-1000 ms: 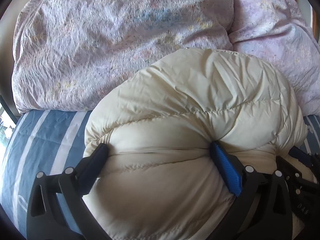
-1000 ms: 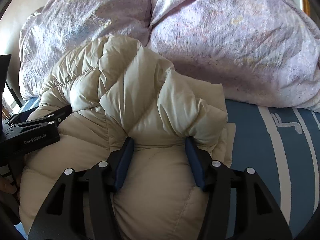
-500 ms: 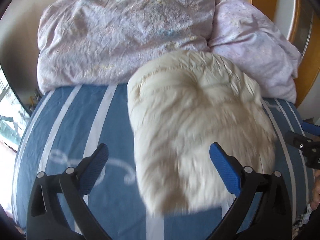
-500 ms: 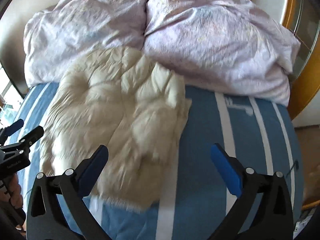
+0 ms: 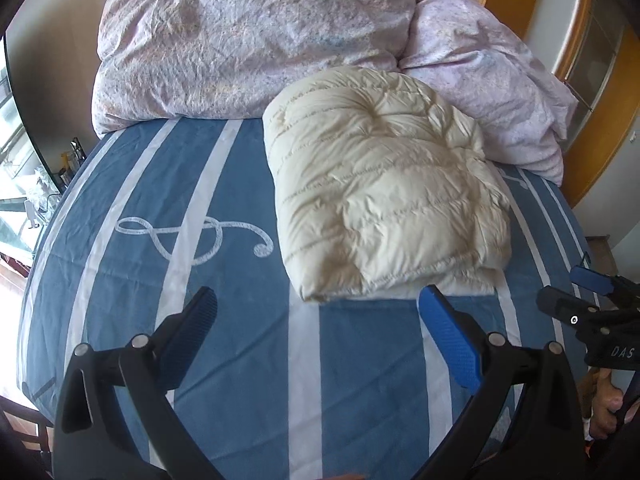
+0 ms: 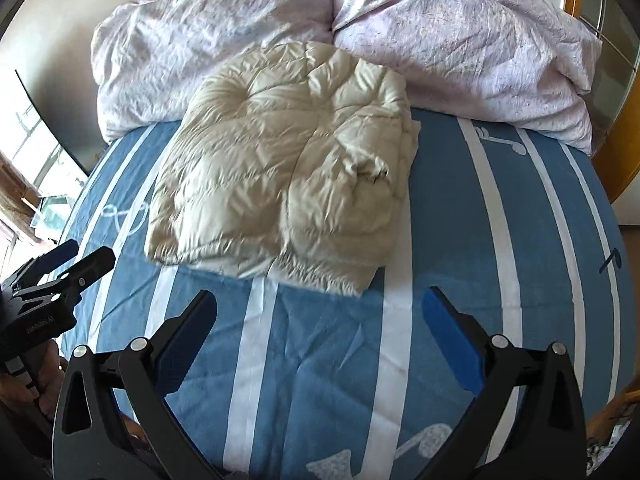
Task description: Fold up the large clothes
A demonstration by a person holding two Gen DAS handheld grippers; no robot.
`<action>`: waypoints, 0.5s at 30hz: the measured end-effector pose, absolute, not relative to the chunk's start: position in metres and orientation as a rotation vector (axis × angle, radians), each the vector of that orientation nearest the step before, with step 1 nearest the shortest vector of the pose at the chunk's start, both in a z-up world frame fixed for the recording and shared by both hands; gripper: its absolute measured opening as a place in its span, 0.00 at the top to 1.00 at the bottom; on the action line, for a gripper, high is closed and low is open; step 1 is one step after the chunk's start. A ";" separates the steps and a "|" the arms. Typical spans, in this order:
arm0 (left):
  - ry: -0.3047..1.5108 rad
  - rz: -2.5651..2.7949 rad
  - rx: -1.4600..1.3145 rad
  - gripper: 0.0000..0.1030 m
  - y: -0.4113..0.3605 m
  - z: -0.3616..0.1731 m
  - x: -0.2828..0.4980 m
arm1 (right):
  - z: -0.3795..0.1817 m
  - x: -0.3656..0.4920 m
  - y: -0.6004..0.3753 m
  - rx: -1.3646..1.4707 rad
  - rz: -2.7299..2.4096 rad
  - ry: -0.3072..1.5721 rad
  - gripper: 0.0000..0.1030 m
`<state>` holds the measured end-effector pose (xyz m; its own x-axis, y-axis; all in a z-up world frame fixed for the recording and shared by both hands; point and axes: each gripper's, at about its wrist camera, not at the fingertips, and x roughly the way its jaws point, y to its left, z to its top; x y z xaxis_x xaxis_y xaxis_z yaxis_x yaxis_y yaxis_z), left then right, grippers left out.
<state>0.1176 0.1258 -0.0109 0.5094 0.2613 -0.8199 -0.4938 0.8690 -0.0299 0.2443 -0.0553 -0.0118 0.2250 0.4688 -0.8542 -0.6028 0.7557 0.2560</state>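
Observation:
A cream quilted down jacket [image 5: 384,204] lies folded into a puffy block on the blue striped bed sheet [image 5: 224,360], its far end against the bedding. In the right wrist view the same jacket [image 6: 288,176] sits left of centre. My left gripper [image 5: 318,308] hangs open above bare sheet, just short of the jacket's near edge, nothing between its blue pads. My right gripper [image 6: 320,308] is open too, over the sheet in front of the jacket. Each gripper shows at the other view's edge: the right gripper [image 5: 592,296] and the left gripper [image 6: 60,268].
A crumpled lilac duvet [image 5: 248,36] and a second lilac heap [image 6: 460,40] fill the head of the bed. A window [image 5: 16,176] is at the left, wooden trim [image 5: 600,92] at the right. A hand [image 5: 604,412] holds the right gripper's handle.
Both grippers let go of the jacket, opened wide and drew back and up from it. The jacket now lies alone on the sheet, farther away in both views.

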 end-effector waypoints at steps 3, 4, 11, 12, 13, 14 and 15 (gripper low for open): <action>0.948 0.449 -0.274 0.02 0.121 -0.014 0.115 | -0.013 0.237 -0.058 -0.127 0.747 1.137 0.01; 0.952 0.446 -0.274 0.02 0.120 -0.015 0.114 | -0.013 0.236 -0.059 -0.127 0.747 1.137 0.01; 0.968 0.424 -0.280 0.02 0.113 -0.019 0.106 | -0.015 0.225 -0.067 -0.117 0.743 1.145 0.01; 0.970 0.420 -0.283 0.02 0.113 -0.019 0.106 | -0.015 0.223 -0.069 -0.113 0.741 1.147 0.01; 0.972 0.416 -0.289 0.02 0.112 -0.020 0.105 | -0.016 0.223 -0.070 -0.110 0.739 1.148 0.01; 0.972 0.412 -0.293 0.02 0.111 -0.020 0.105 | -0.016 0.223 -0.071 -0.105 0.737 1.150 0.01; 0.970 0.406 -0.297 0.02 0.110 -0.020 0.104 | -0.016 0.222 -0.072 -0.101 0.736 1.151 0.01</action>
